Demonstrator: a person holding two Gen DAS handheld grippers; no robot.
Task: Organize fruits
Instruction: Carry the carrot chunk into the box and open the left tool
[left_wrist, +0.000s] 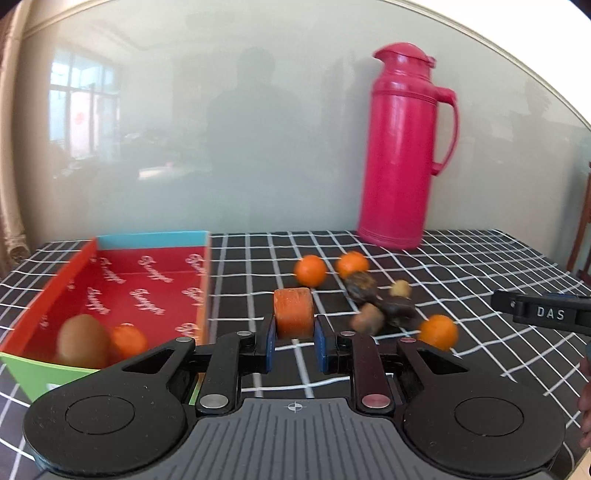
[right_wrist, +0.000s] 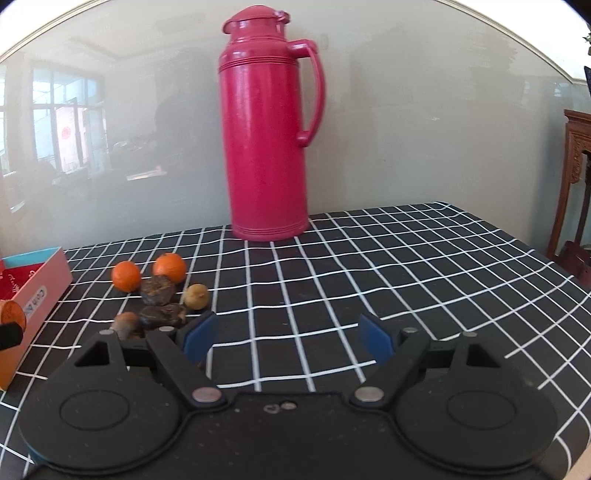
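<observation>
The left gripper (left_wrist: 294, 341) clamps a squashed orange fruit (left_wrist: 293, 313) just right of the red cardboard box (left_wrist: 147, 280), so carrying it left over the wall and releasing seems next, while the right gripper (right_wrist: 286, 338) waits open and empty.

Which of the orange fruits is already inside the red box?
The orange fruit beside the brown kiwi in the red box; the others lie on the checked cloth.
</observation>
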